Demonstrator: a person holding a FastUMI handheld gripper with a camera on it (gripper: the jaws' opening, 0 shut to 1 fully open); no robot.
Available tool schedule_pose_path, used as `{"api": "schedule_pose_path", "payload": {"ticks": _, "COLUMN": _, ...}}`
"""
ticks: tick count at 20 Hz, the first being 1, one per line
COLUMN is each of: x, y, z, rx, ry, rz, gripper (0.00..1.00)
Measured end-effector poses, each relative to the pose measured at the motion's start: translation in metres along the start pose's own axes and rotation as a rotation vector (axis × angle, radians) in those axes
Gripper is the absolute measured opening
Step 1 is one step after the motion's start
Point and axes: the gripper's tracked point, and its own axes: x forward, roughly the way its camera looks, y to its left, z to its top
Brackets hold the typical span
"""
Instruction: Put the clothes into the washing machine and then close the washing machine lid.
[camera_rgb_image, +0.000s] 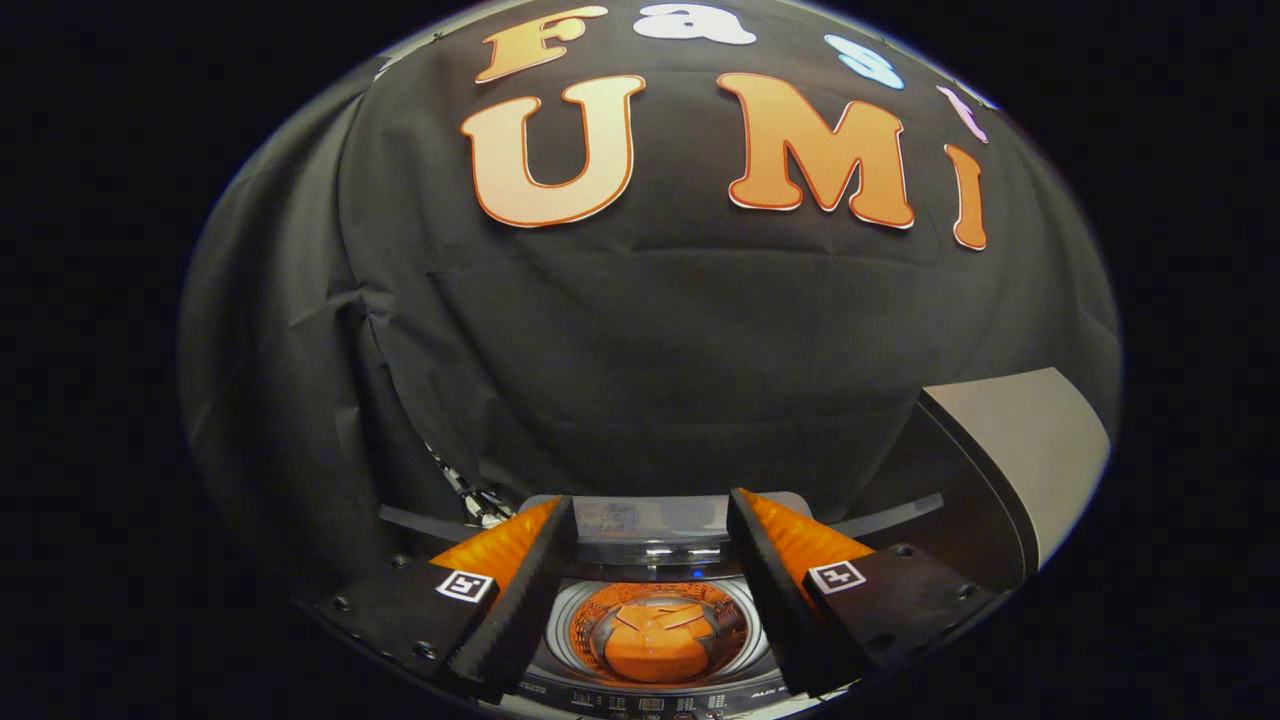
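Orange clothes (655, 640) lie inside the washing machine (650, 520) below the wide, empty claw (650, 520).

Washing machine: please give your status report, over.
Claw open, empty, above washing machine. Orange mass at drum opening. Lid state unclear. No obstruction seen.

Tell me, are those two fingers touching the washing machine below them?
Cannot tell. In the gripper view the open gripper frames the washing machine, with orange in its drum. The fingers overlap the machine's top, so no gap or contact shows plainly.

Pale slanted panel (1030, 450) beside the black cloth wall (650, 340)
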Motion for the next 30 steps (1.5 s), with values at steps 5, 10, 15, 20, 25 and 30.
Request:
{"api": "schedule_pose_path", "payload": {"ticks": 5, "x": 0.0, "y": 0.006, "z": -0.05, "rx": 0.031, "ry": 0.09, "rz": 0.002, "gripper": 0.99}}
{"api": "schedule_pose_path", "payload": {"ticks": 10, "x": -0.004, "y": 0.013, "z": -0.095, "rx": 0.062, "ry": 0.156, "rz": 0.008, "gripper": 0.98}}
{"api": "schedule_pose_path", "payload": {"ticks": 15, "x": -0.017, "y": 0.006, "z": -0.089, "rx": 0.082, "ry": 0.142, "rz": 0.012, "gripper": 0.98}}
{"api": "schedule_pose_path", "payload": {"ticks": 20, "x": -0.04, "y": -0.004, "z": -0.062, "rx": 0.107, "ry": 0.094, "rz": 0.01, "gripper": 0.98}}
{"api": "schedule_pose_path", "payload": {"ticks": 25, "x": -0.085, "y": -0.025, "z": -0.015, "rx": 0.112, "ry": 0.024, "rz": 0.01, "gripper": 0.98}}
{"api": "schedule_pose_path", "payload": {"ticks": 30, "x": -0.128, "y": -0.051, "z": 0.032, "rx": 0.097, "ry": -0.047, "rz": 0.004, "gripper": 0.98}}
